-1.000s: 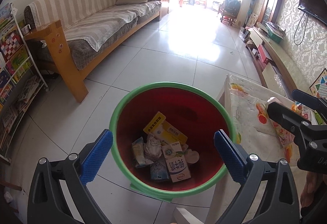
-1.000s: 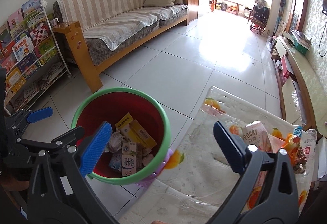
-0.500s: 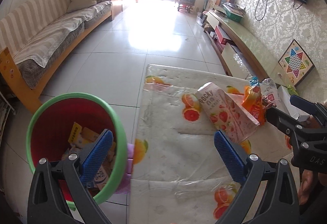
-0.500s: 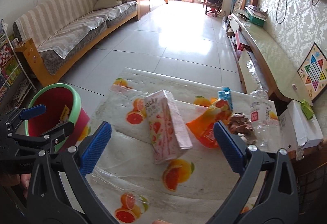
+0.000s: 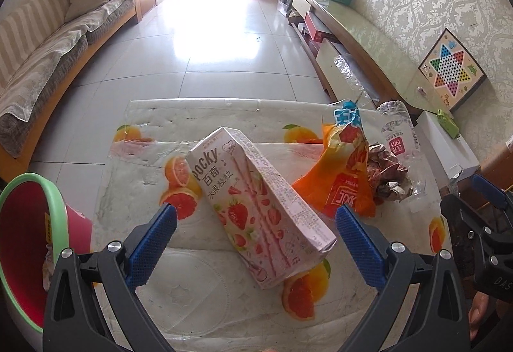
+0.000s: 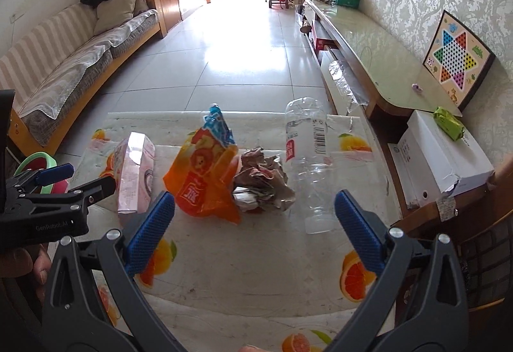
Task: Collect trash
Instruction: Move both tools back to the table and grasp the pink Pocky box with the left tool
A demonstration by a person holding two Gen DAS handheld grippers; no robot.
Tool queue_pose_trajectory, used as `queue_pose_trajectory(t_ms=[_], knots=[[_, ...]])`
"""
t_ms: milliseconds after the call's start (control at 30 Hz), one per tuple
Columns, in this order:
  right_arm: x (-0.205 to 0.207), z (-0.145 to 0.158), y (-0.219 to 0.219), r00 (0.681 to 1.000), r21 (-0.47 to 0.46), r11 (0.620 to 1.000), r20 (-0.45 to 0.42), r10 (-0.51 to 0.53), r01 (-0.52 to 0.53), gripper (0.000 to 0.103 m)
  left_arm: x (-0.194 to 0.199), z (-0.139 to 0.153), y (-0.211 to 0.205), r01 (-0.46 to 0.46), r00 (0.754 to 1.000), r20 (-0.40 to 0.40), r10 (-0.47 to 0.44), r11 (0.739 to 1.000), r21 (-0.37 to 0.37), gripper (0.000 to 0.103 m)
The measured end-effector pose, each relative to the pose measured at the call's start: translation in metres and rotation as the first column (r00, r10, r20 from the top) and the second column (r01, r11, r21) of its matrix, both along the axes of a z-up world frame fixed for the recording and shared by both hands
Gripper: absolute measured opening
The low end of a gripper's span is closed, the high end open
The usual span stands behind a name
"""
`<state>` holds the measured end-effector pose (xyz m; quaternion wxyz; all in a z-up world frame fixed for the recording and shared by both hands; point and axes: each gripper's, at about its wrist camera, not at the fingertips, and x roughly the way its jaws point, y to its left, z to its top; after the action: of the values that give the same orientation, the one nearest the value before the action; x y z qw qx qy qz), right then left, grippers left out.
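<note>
A pink Pocky box (image 5: 256, 204) (image 6: 134, 172) lies on the fruit-print table (image 5: 198, 291) (image 6: 243, 259). My left gripper (image 5: 256, 243) is open and its blue pads flank the box's near end. Right of the box lie an orange snack bag (image 5: 343, 172) (image 6: 205, 178), a crumpled brown wrapper (image 5: 384, 175) (image 6: 263, 185) and a clear plastic bottle (image 5: 400, 140) (image 6: 311, 159). My right gripper (image 6: 253, 230) is open, short of the bag and wrapper. The red bin with a green rim (image 5: 29, 243) (image 6: 35, 162) stands on the floor at the left, with trash inside.
A striped sofa (image 5: 41, 63) (image 6: 64, 63) runs along the left wall. A long low cabinet (image 5: 362, 40) (image 6: 368, 40) runs along the right wall, with a white box (image 5: 449, 146) (image 6: 442, 156) at the table's right end. Tiled floor stretches beyond the table.
Both grippers have swung right, from over the bin to over the table. The left one now frames the Pocky box; the right one faces the bag, wrapper and bottle.
</note>
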<state>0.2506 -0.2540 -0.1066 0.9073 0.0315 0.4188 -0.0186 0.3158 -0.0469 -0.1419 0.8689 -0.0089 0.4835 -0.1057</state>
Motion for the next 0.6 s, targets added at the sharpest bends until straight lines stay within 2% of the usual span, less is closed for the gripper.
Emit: queue_pose_trajectory(t_ms=[67, 300, 600], knots=[[0.002, -0.005, -0.011, 1.0, 0.009, 1.0, -0.003, -0.012, 0.012, 0.098, 0.01, -0.007, -0.004, -0.02, 1.0, -0.024, 0.02, 1.0, -0.007, 0.095], [0.018, -0.02, -0.04, 0.999, 0.028, 0.999, -0.013, -0.036, 0.036, 0.098, 0.04, -0.032, -0.015, -0.077, 0.994, -0.072, 0.082, 0.995, 0.064, 0.095], [0.037, -0.03, -0.055, 0.999, 0.026, 0.999, -0.016, -0.042, 0.042, 0.098, 0.054, -0.056, -0.019, -0.118, 0.985, -0.111, 0.132, 0.984, 0.132, 0.095]])
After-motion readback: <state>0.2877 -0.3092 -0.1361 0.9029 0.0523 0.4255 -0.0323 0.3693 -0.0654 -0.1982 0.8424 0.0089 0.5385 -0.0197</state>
